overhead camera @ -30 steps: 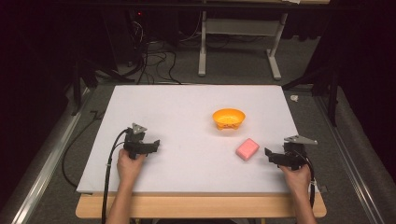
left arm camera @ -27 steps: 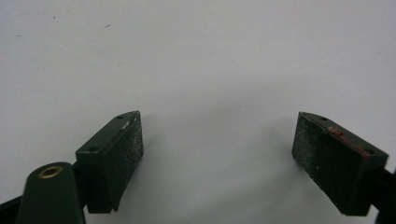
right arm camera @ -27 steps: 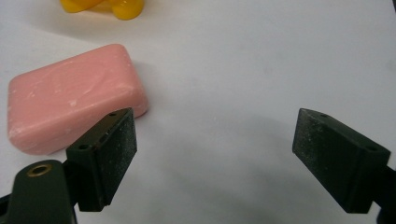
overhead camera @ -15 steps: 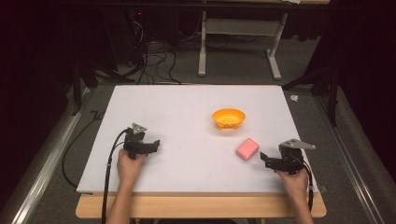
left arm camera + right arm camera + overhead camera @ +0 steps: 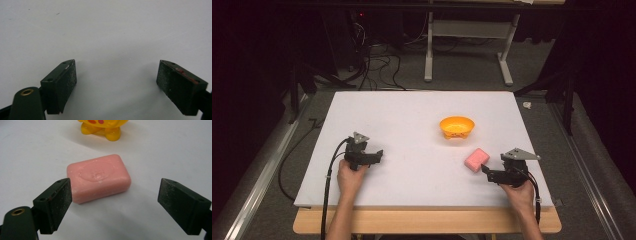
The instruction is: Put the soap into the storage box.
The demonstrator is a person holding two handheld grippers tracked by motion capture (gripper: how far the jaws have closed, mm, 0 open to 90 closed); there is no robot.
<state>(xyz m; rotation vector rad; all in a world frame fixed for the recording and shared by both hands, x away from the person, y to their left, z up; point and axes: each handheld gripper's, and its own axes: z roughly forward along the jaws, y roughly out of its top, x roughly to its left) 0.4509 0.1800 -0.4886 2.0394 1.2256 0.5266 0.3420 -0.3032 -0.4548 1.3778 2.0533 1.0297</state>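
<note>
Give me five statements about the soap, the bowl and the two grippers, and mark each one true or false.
1. The pink soap bar lies flat on the white table. True.
2. The right gripper is clamped on the soap. False: its jaws stand open, and have just been opening; the soap lies just ahead of them, untouched.
3. The orange bowl stands beyond the soap, apart from it. True.
4. The left gripper holds the bowl. False: its jaws are open over bare table, with nothing between them.
5. The soap sits inside the bowl. False: it rests on the table in front of the bowl.
</note>
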